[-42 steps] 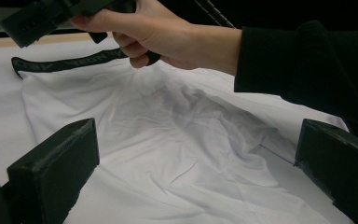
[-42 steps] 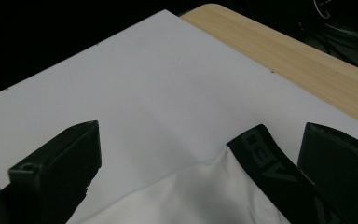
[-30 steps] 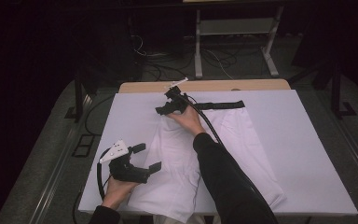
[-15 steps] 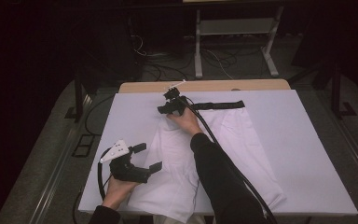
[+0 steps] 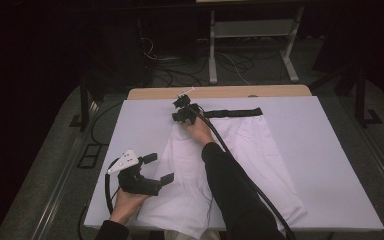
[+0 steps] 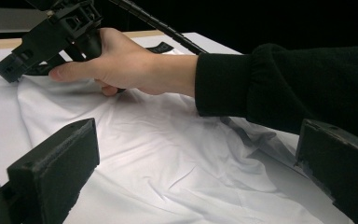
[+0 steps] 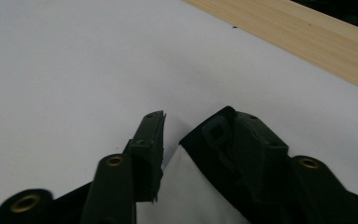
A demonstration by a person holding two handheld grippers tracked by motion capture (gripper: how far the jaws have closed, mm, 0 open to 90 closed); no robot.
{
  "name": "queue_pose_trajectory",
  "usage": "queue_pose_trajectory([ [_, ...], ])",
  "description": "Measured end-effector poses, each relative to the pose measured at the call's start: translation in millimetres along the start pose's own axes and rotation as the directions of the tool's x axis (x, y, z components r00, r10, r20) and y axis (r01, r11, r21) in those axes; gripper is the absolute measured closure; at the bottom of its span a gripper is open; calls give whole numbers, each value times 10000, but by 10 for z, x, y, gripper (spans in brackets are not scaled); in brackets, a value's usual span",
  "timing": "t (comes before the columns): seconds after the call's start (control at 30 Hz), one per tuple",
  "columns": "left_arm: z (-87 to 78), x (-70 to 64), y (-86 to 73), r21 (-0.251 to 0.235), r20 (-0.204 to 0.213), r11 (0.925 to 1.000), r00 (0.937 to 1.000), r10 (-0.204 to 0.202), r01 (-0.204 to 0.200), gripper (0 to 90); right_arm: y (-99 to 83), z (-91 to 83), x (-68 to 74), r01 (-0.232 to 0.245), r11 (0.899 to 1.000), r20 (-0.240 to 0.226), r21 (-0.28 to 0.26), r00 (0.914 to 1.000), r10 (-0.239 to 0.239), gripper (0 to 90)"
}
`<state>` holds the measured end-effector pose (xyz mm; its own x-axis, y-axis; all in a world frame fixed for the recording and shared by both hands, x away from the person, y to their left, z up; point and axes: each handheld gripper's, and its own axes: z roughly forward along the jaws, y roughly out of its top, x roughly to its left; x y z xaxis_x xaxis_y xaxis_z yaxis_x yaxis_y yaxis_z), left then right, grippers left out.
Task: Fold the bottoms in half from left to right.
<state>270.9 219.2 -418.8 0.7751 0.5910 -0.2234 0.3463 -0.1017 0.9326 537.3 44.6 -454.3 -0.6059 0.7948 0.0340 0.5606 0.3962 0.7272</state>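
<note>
One corner of the white garment [image 5: 240,150] has been reached by the right gripper [image 5: 180,115], jaws closing on its black waistband [image 5: 232,113]; the left gripper [image 5: 155,167] is held released.

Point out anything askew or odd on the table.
The white garment lies wrinkled, its near hem hanging over the table edge. The right gripper is at its far-left waistband corner; otherwise nothing stands out.
</note>
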Motion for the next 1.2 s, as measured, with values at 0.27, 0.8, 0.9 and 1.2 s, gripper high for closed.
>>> queue_pose_trajectory([
  [0.27, 3, 5, 0, 148, -137, 9998, 9998, 110, -108, 0, 2, -16, 16, -196, 9998, 88, 80, 9998, 195, 765],
  [0.8, -109, 52, -21, 1042, -937, 9945, 9956, 45, 53, 0, -12, -188, 30, -161, 9999, -162, 1, 9997, 161, 858],
  [0.9, -179, 104, -46, 1244, -1160, 9908, 9925, -396, 541, 0, -30, -221, 37, -125, 9999, -215, -84, 9997, 123, 858],
  [1.2, -426, 213, -68, 1937, -1688, 9689, 9781, -1217, 1540, 0, -71, -358, 78, 149, 9992, -197, -360, 9997, -157, 858],
])
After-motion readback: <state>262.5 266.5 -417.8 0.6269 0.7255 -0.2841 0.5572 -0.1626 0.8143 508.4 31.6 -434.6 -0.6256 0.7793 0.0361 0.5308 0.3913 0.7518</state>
